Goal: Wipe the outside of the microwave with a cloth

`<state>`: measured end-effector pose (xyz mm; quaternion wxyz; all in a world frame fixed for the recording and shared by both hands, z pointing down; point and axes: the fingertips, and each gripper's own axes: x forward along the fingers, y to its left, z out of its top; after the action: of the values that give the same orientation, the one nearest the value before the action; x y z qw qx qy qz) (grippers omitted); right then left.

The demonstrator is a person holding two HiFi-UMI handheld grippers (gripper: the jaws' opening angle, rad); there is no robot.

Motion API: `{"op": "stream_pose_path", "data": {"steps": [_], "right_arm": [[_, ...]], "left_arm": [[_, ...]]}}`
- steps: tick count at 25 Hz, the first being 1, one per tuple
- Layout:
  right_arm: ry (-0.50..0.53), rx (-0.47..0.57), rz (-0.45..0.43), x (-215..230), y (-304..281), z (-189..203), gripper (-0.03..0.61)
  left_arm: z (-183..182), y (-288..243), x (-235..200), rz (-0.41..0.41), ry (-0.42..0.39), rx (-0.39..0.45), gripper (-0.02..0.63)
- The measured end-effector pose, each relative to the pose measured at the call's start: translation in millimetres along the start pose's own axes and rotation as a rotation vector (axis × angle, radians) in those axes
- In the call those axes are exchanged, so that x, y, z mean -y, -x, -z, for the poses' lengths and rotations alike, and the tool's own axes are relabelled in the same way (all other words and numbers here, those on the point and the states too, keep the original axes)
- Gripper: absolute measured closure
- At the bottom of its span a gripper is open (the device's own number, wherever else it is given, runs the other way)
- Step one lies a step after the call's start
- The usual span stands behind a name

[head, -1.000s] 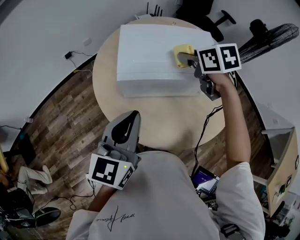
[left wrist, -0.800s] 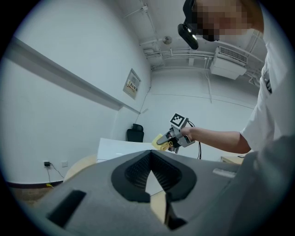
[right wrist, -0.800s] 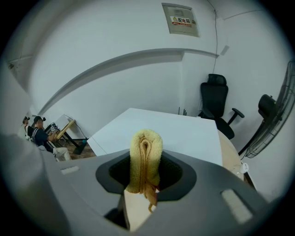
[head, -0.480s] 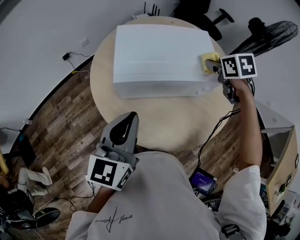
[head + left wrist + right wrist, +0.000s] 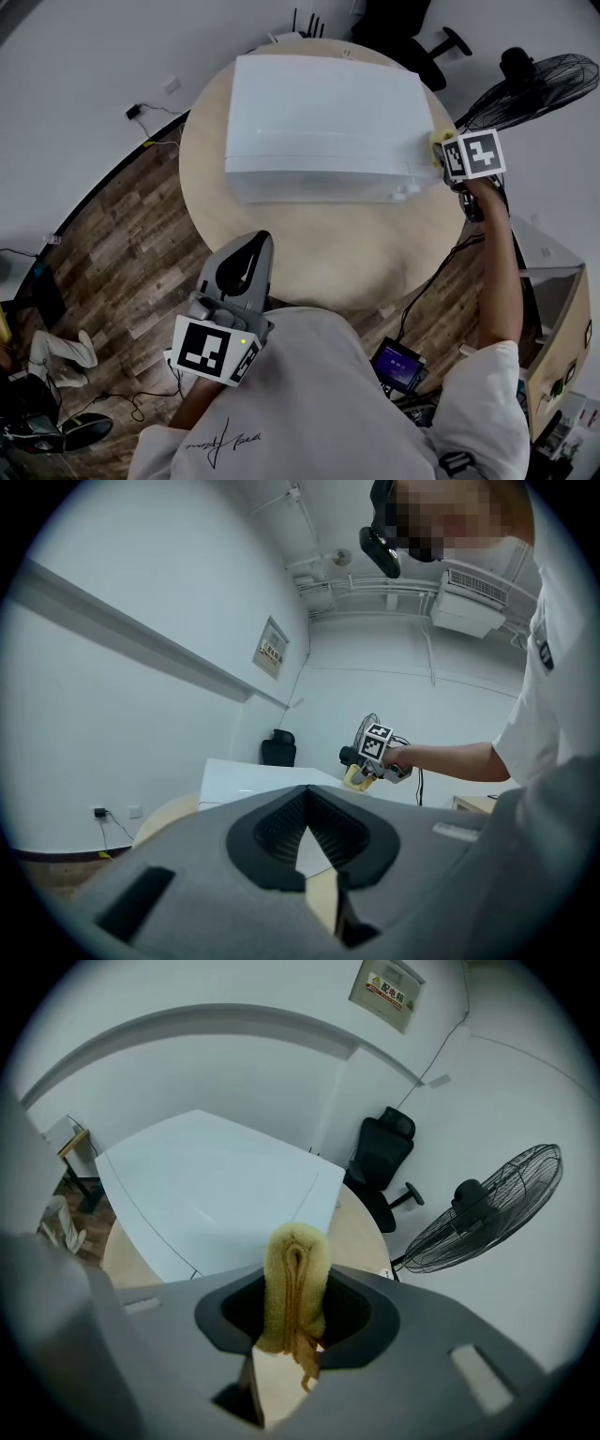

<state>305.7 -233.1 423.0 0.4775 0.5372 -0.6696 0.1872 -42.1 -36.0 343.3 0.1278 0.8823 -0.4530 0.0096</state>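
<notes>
Head view: one microwave (image 5: pixel 323 117), one cloth (image 5: pixel 437 140)

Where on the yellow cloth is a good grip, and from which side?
Grip the folded cloth across its bunched trailing layers, as the right tongs do, coming from the microwave's right edge. Its rounded fold then protrudes forward as a wiping pad.

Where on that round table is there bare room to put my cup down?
The widest bare patch is the near arc of the table, between the microwave and the person. A narrower strip runs left of the microwave. The right edge is crowded: the right gripper holds the cloth there.
</notes>
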Motion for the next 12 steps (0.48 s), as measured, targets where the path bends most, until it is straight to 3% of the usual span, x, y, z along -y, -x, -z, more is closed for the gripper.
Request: {"op": "stream_pose_path", "data": {"steps": [12], "right_arm": [[-0.03,0.015,-0.088,-28,7,-2,0.445]], "left_arm": [[2,-10,1,0.017,0.005,-0.013,0.621]]}}
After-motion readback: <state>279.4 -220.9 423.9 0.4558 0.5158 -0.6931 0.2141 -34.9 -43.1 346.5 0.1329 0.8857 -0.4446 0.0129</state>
